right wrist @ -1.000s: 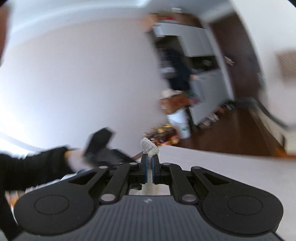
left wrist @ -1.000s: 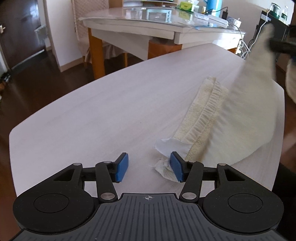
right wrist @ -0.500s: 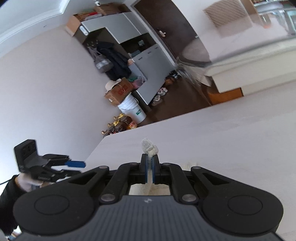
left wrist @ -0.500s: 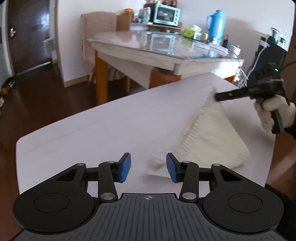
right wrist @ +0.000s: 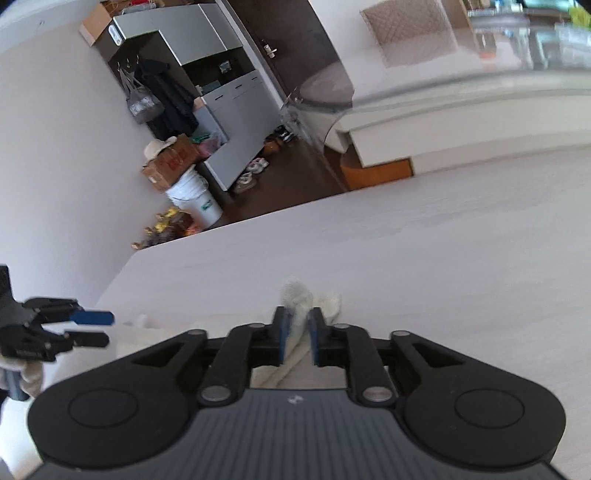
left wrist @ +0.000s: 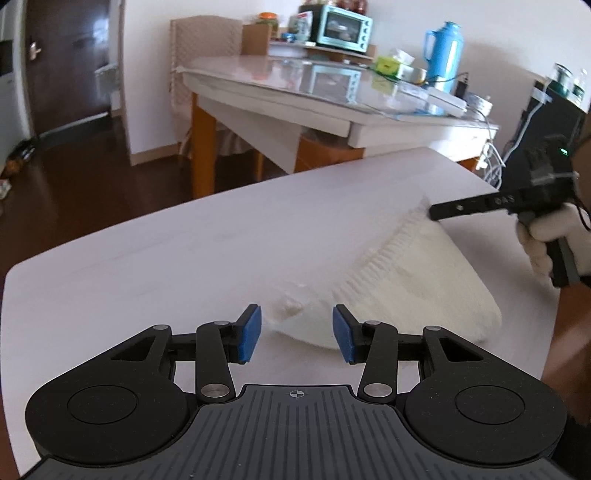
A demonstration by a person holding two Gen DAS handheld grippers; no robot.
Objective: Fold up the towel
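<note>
A cream towel (left wrist: 402, 280) lies folded in a rough triangle on the pale wooden table (left wrist: 184, 251). My left gripper (left wrist: 297, 334) is open and empty, just short of the towel's near corner. My right gripper (right wrist: 297, 334) has its jaws parted a little around the towel's far corner (right wrist: 301, 299), which rests on the table between the pads. In the left wrist view the right gripper (left wrist: 436, 213) sits at the towel's far tip. In the right wrist view the left gripper (right wrist: 92, 326) shows open at the left edge.
A second table (left wrist: 332, 96) with a glass top stands behind, carrying a blue thermos (left wrist: 443, 55), a toaster oven (left wrist: 343, 27) and small items. A chair (left wrist: 207, 48) stands by it. Dark floor lies beyond the table edge (right wrist: 229, 225).
My right gripper brought the towel corner down from high in the air onto the table and its jaws have parted. The towel has gone from hanging to lying folded. My left gripper stayed open.
</note>
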